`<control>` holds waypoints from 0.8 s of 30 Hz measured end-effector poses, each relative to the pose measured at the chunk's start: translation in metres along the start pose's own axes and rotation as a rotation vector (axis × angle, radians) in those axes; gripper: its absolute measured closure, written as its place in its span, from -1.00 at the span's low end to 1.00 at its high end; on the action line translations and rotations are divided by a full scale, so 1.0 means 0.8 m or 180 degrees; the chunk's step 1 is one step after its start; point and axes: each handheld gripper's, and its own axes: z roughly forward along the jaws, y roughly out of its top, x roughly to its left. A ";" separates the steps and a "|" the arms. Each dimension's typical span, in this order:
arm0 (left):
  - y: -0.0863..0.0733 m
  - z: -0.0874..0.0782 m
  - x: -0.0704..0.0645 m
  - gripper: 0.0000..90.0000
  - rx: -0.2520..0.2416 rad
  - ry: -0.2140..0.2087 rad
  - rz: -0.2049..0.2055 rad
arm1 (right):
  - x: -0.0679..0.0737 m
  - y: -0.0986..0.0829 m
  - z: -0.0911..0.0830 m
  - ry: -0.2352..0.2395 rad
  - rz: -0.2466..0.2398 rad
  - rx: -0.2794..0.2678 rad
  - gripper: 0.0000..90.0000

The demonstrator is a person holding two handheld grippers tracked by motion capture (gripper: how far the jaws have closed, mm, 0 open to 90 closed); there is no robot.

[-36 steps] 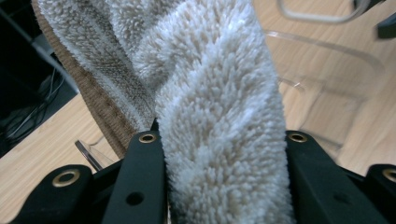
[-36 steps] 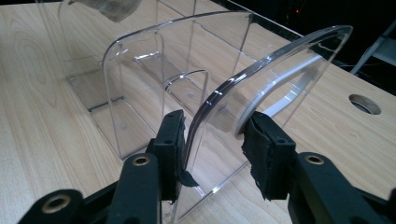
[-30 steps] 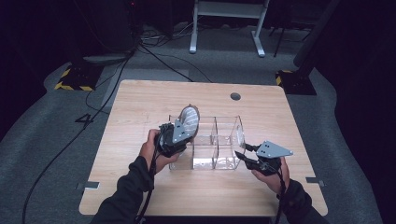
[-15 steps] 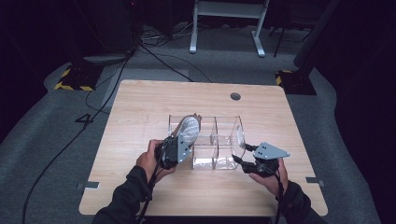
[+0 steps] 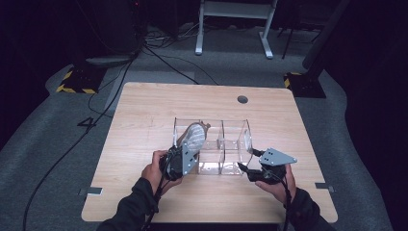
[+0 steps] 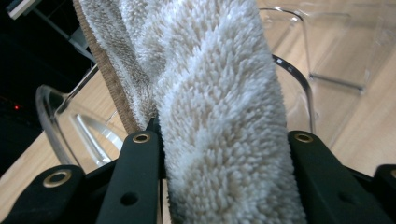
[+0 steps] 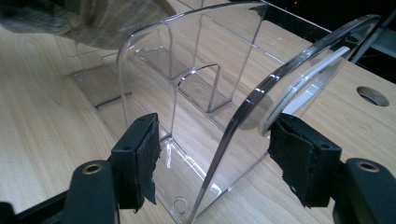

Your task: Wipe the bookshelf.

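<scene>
A clear plastic organizer stands upright at the middle of the bench, its thin walls and dividers forming the one obstacle on the surface. A fluffy slipper gripped in the left tongs crowds the organizer's left compartment, and the right tongs straddle its right end wall with jaws spread, blocking that corner. The bench is open to the far side, left and right, broken by a round hole far right.

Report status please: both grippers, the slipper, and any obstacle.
Left gripper shut on fluffy slipper, at clear organizer left compartment. Right gripper open, astride organizer end wall. No obstacle seen.
</scene>
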 end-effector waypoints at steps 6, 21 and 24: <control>-0.010 0.004 0.027 0.44 -0.0299 -0.0253 -0.0413 | 0.006 0.000 0.002 0.0080 -0.0042 0.0013 -0.19; -0.028 0.003 -0.002 0.46 0.0095 -0.0517 -0.0388 | 0.003 -0.003 0.004 0.0054 0.0008 0.0078 -0.19; -0.035 0.013 -0.005 0.46 0.0223 -0.0546 -0.0378 | 0.003 -0.004 0.003 0.0086 0.0011 0.0066 -0.19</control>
